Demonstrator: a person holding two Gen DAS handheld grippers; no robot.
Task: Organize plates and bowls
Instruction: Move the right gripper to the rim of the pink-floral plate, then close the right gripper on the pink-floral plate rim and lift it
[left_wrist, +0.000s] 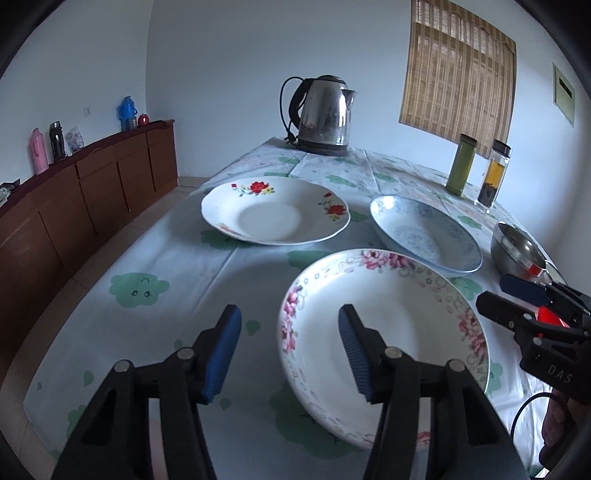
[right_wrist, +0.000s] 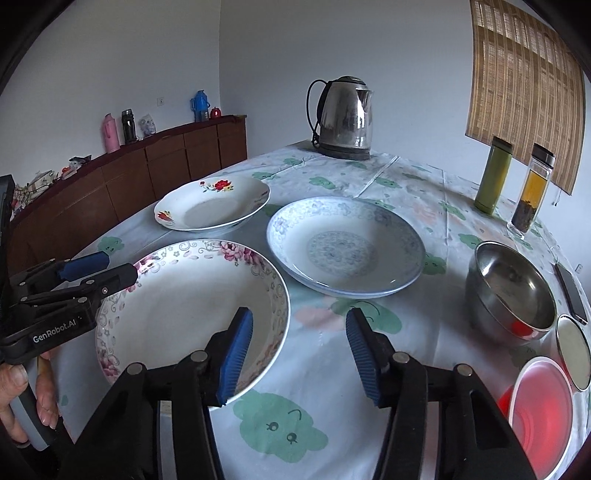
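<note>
The left gripper (left_wrist: 290, 350) and right gripper (right_wrist: 299, 354) both stand released, jaws apart and gripping nothing, straddling opposite rims of the pink-flowered plate (right_wrist: 192, 306), likely to lift it together. Beyond lie the blue-patterned plate (right_wrist: 345, 245) and red-flowered plate (right_wrist: 212, 203); a steel bowl (right_wrist: 511, 291) sits right of the right gripper.

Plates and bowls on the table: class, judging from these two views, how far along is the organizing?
Done: nothing; the red-flower plate, blue plate and pink-flower plate lie apart, unstacked.

In hand: the left tool and right tool each straddle one side of the pink-flower plate's rim, pads not yet pressing.

Left: all three plates, the steel bowl and the red bowl.
</note>
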